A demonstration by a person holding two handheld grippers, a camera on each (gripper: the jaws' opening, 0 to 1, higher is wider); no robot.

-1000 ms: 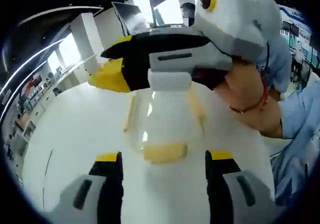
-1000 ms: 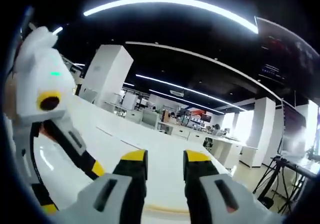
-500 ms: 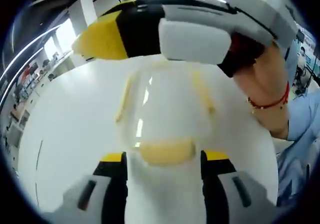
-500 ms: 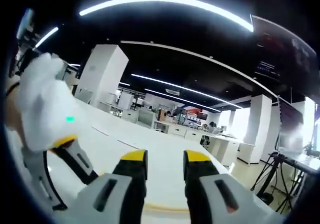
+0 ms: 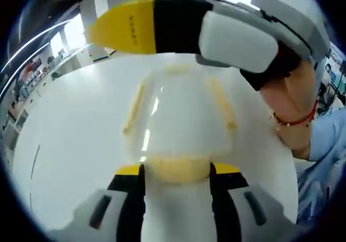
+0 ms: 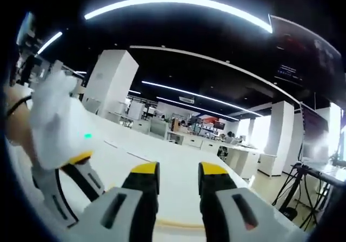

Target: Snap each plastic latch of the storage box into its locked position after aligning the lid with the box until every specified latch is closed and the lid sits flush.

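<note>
Low in the frame, the left gripper (image 5: 175, 178) has closed in, jaws now bracketing the near yellow latch (image 5: 175, 170) of the storage box (image 5: 181, 117); locking looks imminent. The right gripper (image 6: 178, 178) hovers narrowly parted, empty.

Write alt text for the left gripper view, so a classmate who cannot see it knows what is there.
A clear storage box with pale yellow latches sits on a white table, its near latch between the open jaws of the left gripper. The right gripper, held in a person's hand, reaches across above the box's far end.
</note>
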